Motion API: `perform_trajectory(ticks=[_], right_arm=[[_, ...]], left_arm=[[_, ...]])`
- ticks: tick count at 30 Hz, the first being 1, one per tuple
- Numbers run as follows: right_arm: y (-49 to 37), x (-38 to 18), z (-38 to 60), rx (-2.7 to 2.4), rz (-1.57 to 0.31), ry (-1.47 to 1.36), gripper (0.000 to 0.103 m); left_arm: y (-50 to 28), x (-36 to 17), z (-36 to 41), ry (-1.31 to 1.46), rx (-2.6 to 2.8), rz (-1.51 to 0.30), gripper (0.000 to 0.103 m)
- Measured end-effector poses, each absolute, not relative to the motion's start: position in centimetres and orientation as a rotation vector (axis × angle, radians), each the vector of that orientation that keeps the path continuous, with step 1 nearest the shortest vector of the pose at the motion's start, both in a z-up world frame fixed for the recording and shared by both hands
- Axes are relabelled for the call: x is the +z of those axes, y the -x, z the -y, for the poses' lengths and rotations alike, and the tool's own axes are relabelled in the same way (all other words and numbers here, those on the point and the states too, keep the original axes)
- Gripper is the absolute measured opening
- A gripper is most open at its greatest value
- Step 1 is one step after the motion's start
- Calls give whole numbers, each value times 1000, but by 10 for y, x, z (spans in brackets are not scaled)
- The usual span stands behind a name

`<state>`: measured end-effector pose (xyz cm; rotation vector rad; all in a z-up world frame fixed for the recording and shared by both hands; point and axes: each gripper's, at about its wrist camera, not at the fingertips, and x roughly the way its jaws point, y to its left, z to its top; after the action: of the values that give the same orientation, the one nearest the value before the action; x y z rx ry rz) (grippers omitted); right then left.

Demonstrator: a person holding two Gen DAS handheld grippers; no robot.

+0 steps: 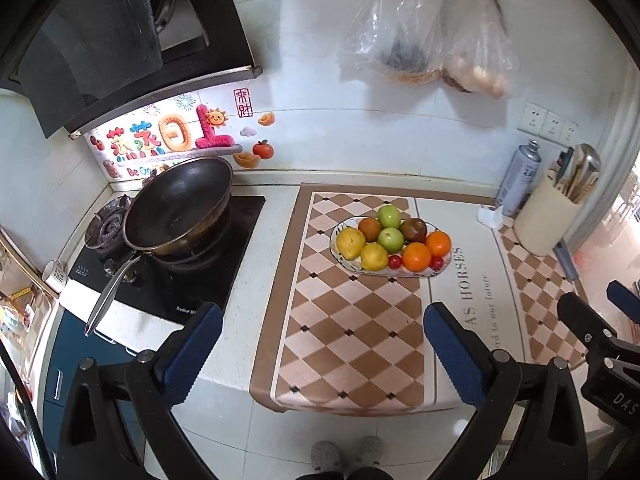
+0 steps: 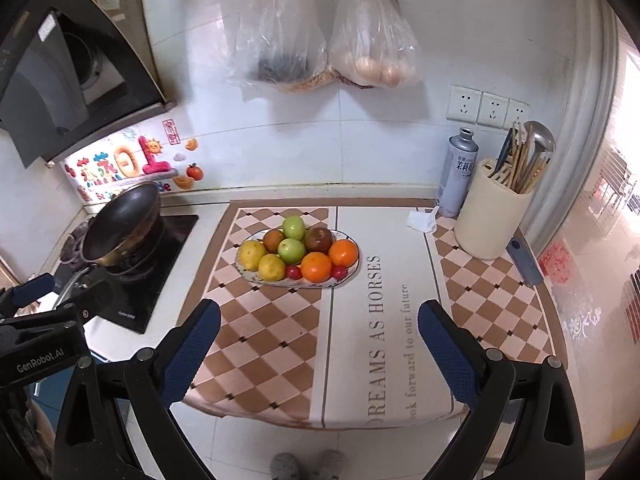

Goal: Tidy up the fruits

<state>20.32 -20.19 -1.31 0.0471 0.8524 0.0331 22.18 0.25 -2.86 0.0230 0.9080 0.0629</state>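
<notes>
An oval patterned plate (image 1: 340,258) (image 2: 246,276) sits on a checkered mat (image 1: 352,332) (image 2: 260,328) on the counter. It holds two yellow lemons (image 1: 350,243) (image 2: 251,255), two green apples (image 1: 390,239) (image 2: 292,250), two oranges (image 1: 417,257) (image 2: 317,267), two brownish fruits (image 1: 414,229) (image 2: 319,239) and two small red tomatoes (image 1: 395,262) (image 2: 294,272). My left gripper (image 1: 323,316) is open and empty, held back above the counter's front edge. My right gripper (image 2: 319,314) is open and empty, also short of the plate.
A black wok (image 1: 178,204) (image 2: 122,224) sits on the gas hob at left. A spray can (image 1: 519,178) (image 2: 458,172), a utensil holder (image 1: 546,220) (image 2: 494,216) and a crumpled tissue (image 2: 422,220) stand at back right. Plastic bags (image 2: 320,28) hang on the wall.
</notes>
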Motion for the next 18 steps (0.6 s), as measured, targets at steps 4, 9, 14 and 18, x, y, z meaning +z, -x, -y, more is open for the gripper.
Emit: perform_trajectory(ticks=[4, 9, 14, 18], right_arm=[[-233, -29, 204, 21, -877, -39, 101], [-261, -45, 205, 17, -911, -36, 101], [-271, -54, 206, 18, -933, -41, 101], [-274, -59, 206, 20, -944, -41, 101]], left_arm=[[-248, -43, -1, -30, 74, -939, 103], [-270, -56, 0, -39, 75, -959, 103], [-280, -61, 3, -38, 68, -974, 103], [-284, -64, 5, -41, 61, -982, 103]])
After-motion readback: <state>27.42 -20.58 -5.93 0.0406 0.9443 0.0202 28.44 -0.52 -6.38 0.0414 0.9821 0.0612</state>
